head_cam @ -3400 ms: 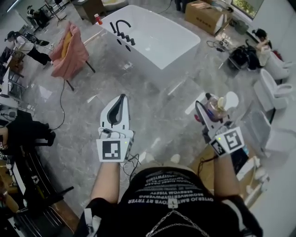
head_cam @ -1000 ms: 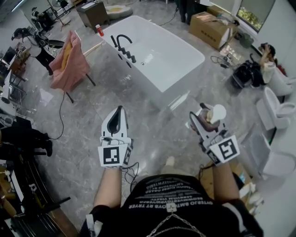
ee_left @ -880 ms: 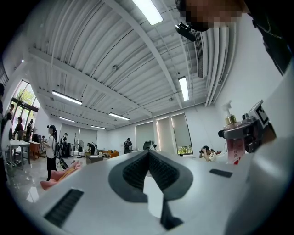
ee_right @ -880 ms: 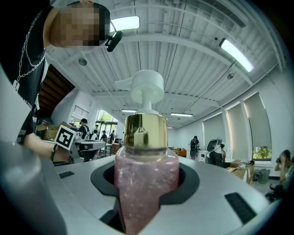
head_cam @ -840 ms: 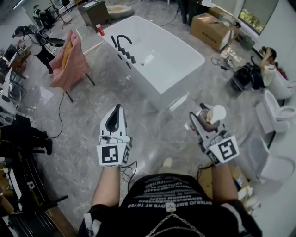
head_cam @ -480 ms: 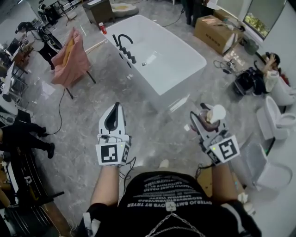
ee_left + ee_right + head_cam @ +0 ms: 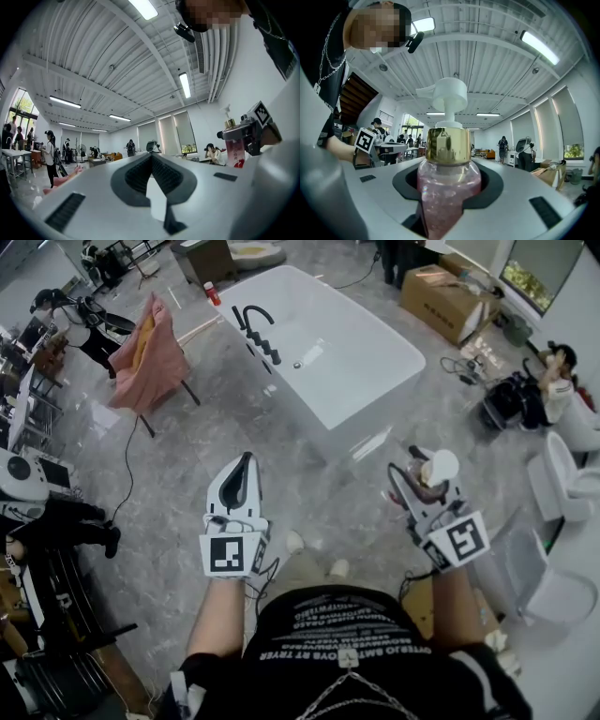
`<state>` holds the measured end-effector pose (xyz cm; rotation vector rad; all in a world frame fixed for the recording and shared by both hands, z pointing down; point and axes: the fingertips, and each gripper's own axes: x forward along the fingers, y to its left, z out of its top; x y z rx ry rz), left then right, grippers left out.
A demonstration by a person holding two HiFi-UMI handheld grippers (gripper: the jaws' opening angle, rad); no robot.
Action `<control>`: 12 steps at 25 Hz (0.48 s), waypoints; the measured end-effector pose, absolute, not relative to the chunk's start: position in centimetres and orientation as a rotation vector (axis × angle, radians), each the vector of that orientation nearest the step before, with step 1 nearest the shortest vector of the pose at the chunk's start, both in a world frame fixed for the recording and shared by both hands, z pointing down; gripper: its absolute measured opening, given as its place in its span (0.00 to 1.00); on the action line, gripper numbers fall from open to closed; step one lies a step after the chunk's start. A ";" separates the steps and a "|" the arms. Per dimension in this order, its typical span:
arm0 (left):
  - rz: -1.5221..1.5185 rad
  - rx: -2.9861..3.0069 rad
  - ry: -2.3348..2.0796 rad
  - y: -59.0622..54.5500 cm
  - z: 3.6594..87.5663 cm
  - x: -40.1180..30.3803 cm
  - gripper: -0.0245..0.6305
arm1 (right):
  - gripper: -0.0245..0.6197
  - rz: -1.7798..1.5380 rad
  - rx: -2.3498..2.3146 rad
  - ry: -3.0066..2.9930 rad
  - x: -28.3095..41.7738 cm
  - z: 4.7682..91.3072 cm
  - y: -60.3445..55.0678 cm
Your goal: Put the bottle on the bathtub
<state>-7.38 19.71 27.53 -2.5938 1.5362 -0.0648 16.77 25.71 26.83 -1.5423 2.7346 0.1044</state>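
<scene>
Your R gripper (image 7: 417,472) grips the pump bottle (image 7: 448,185); L gripper (image 7: 245,444) shut, empty. Both well short of bathtub (image 7: 361,395): placing not yet done.

Bright, even ceiling strips (image 7: 538,47) — floor (image 7: 370,444) glare (mild), fisheye edges dark, foreground soft

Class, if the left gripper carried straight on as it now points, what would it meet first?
Likely the bathtub, at its near rim by the black faucet. Only bare floor lies between, though its height is unclear.
</scene>
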 end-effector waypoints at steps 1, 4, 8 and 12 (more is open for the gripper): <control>-0.072 -2.594 1.535 19.7 27.6 -7.4 0.04 | 0.31 0.111 -1.537 2.738 16.8 27.0 25.6; -0.112 -2.591 1.549 19.1 28.0 -7.9 0.04 | 0.31 0.107 -1.539 2.734 16.3 27.1 25.1; -0.117 -2.594 1.528 18.3 28.3 -8.9 0.04 | 0.31 0.074 -1.558 2.723 15.1 27.1 24.0; -0.116 -2.610 1.515 16.6 28.7 -9.7 0.04 | 0.31 0.124 -1.543 2.739 14.0 27.3 22.3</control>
